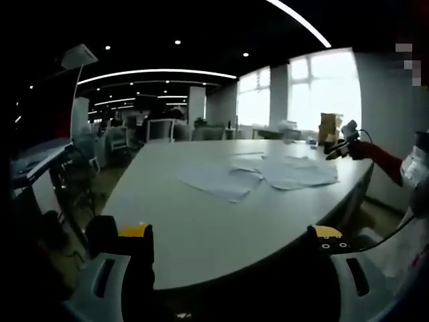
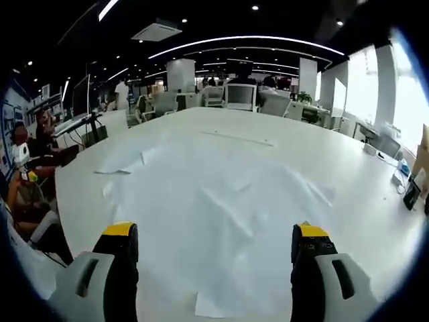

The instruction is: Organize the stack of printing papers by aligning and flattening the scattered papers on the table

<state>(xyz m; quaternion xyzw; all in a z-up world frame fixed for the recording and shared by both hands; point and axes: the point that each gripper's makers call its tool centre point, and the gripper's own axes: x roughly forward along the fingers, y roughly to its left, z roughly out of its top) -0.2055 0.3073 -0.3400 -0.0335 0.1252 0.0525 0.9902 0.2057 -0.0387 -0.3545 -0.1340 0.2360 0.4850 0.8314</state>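
The papers (image 2: 221, 201) lay scattered and overlapping on the white surface (image 1: 201, 235), directly beyond the right gripper (image 2: 214, 258), whose jaws stood wide and empty. The left gripper (image 1: 231, 258) (also wide, empty) hung off the surface's edge. Thin, limp, slippery sheets probably crease easily; nudging their edges inward looked safest.
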